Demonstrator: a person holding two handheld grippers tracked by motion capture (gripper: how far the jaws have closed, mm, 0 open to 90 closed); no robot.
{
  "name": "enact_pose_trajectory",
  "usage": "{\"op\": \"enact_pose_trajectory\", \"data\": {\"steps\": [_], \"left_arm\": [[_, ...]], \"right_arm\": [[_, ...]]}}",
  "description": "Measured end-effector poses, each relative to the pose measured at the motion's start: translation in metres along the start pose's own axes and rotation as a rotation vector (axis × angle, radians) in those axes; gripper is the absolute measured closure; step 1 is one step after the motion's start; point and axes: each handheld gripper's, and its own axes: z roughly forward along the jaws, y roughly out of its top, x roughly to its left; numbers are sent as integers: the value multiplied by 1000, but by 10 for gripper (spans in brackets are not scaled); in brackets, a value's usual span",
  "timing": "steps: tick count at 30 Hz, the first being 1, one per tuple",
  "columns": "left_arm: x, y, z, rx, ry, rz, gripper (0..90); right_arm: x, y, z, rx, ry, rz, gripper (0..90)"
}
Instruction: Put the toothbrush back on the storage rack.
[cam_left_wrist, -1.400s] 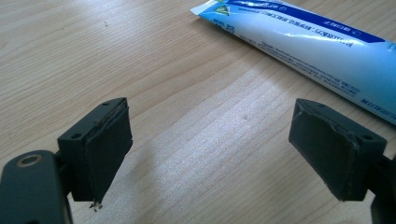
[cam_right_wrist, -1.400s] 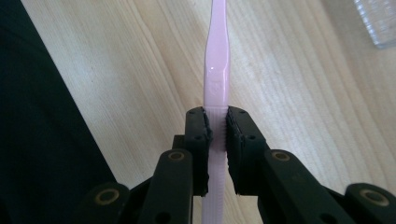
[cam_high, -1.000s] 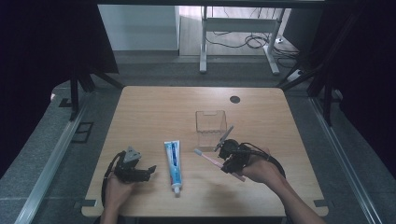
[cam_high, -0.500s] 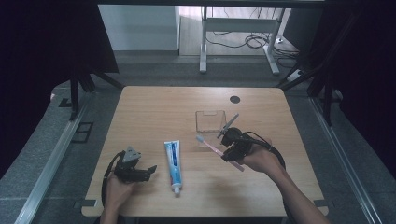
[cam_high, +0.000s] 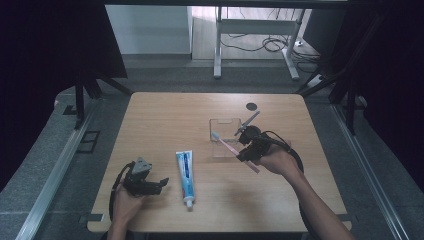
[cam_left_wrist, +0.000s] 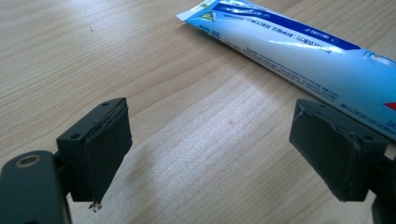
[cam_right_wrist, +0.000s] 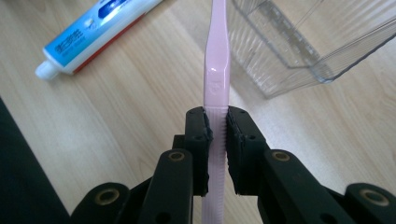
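Note:
A pink toothbrush is clamped by its handle in my right gripper, which is shut on it. Its head reaches over the near edge of a clear plastic box standing mid-table. A blue and white toothpaste tube lies flat, cap toward the front edge. My left gripper rests at the front left, open, its jaws wide apart over bare wood just short of the tube.
The wooden table has a dark round hole near its far right. A grey rod sticks up from the right gripper. Cables trail from both grippers. Metal rails run along both sides on the floor.
My right gripper has carried the toothbrush up and away from the front edge, toward the clear box. The left gripper has stayed where it was.

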Motion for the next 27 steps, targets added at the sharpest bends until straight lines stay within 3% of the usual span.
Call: {"op": "enact_pose_trajectory", "data": {"steps": [9, 27], "left_arm": [[-1, 0, 1, 2, 2, 0, 129], [-2, 1, 2, 12, 2, 9, 129]], "right_arm": [[-11, 11, 1, -44, -13, 37, 790], [-21, 34, 10, -114, -32, 62, 790]]}}
